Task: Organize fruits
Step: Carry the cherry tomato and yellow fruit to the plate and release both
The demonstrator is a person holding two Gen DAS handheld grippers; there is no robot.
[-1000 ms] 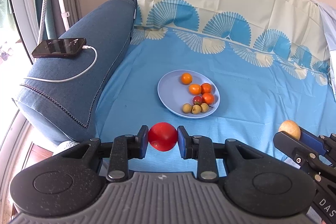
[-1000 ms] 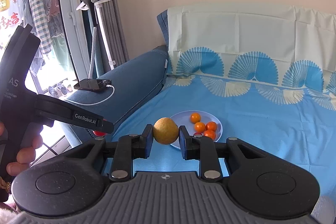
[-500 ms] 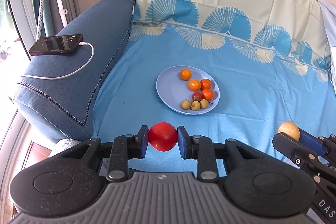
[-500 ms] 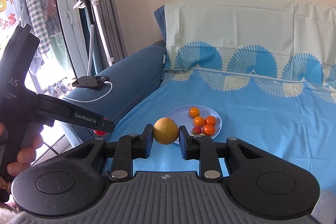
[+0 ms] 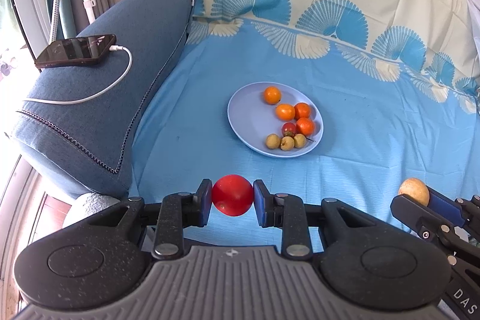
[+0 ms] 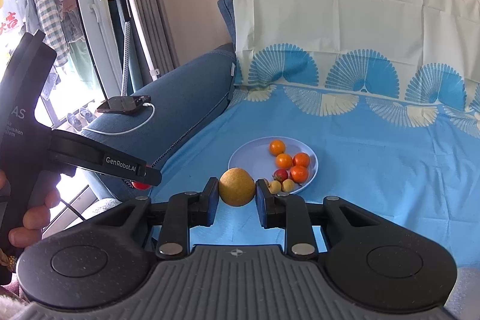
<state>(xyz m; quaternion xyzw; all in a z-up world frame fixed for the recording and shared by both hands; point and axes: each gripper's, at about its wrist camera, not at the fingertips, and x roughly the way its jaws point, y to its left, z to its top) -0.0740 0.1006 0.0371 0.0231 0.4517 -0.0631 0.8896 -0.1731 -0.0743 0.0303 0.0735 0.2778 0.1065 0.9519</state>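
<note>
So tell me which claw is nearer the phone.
Left. The left claw, shut on a tomato, sits on the phone's side by the armrest; the right claw, holding a pear, is farther across the sheet.

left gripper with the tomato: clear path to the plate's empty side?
Probably yes. The left gripper holds the tomato, and only bare sheet lies between it and the plate, whose left half is free of fruit.

On the one plate point(image 5: 240, 122): four oranges point(image 5: 272, 95), three small yellow-green fruits point(image 5: 273, 141), one small red fruit point(image 5: 289, 129). Near it, one red tomato point(image 5: 232, 195), one yellow pear point(image 6: 237, 186), one phone point(image 5: 76, 50) far left.
</note>
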